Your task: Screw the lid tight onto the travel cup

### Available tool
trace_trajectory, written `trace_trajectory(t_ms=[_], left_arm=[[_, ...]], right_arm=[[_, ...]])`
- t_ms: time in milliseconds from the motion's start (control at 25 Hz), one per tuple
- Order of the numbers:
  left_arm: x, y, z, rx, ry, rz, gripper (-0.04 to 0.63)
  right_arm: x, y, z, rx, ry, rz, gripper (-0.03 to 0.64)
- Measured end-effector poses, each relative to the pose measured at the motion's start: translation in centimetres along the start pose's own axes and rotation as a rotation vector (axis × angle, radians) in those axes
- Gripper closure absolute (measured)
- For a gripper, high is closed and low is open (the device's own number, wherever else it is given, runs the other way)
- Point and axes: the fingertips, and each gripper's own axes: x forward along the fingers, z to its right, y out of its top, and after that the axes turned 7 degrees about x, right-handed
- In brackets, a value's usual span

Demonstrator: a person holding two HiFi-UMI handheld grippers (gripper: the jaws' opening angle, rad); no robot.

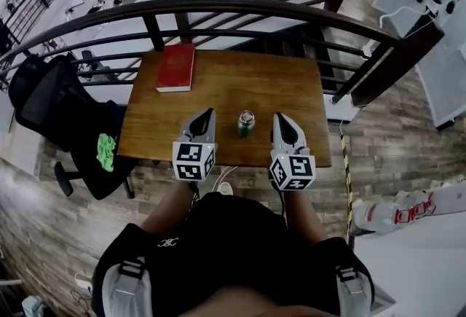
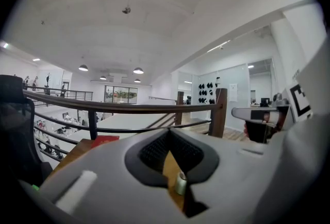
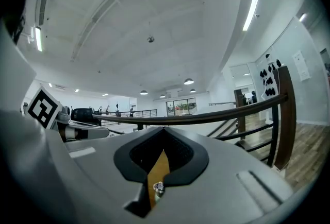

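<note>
The travel cup (image 1: pixel 246 122), green with a silvery top, stands upright near the front edge of the wooden table (image 1: pixel 240 82). My left gripper (image 1: pixel 208 113) hovers just left of it, jaws shut and empty. To the cup's right, my right gripper (image 1: pixel 278 117) is also shut with nothing in it. Both point away from me over the table. Through the left gripper's (image 2: pixel 169 131) closed jaws, a sliver of the cup (image 2: pixel 181 183) shows low down. The right gripper (image 3: pixel 164 130) view likewise shows the cup's top (image 3: pixel 158 188) below its shut jaws.
A red book (image 1: pixel 176 66) lies at the table's far left corner. A dark curved railing (image 1: pixel 218 6) runs just behind the table. A black chair (image 1: pixel 65 119) with something green (image 1: pixel 106 150) on it stands to the left. White and red equipment (image 1: pixel 408 210) lies on the floor at right.
</note>
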Motion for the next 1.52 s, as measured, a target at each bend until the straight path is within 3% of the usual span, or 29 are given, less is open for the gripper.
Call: trace_trajectory(t_ms=[240, 400, 880, 1000, 1040, 1120, 1360, 1520], left_arm=[[3.9, 0.2, -2.5, 0.024, 0.006, -0.001, 0.541], [5.3, -0.5, -2.8, 0.039, 0.001, -0.035, 0.541], [5.9, -4.6, -2.2, 0.024, 0.021, -0.138, 0.541], [5.9, -6.8, -1.5, 0.034, -0.037, -0.193, 0.541], [5.9, -7.5, -1.2, 0.038, -0.060, -0.208, 0.539], [6.0, -8.8, -0.5, 0.035, -0.108, -0.232, 0.429], [6.6, -13.3, 2.9, 0.044, -0.290, -0.311, 0.300], [7.4, -16.3, 5.0, 0.071, -0.386, -0.353, 0.268]], right_arm=[[4.3, 0.5, 2.1, -0.011, -0.016, 0.023, 0.620], [6.4, -0.4, 4.1, 0.000, 0.017, -0.037, 0.620], [10.1, -2.2, 7.4, -0.071, 0.303, -0.231, 0.620], [10.7, -3.8, 7.2, -0.093, 0.436, -0.335, 0.616], [10.8, -4.5, 6.9, -0.112, 0.494, -0.386, 0.581], [10.6, -6.0, 6.1, -0.167, 0.601, -0.490, 0.509], [10.0, -9.3, 4.1, -0.313, 0.787, -0.668, 0.469], [9.3, -12.3, 3.0, -0.459, 0.884, -0.783, 0.442]])
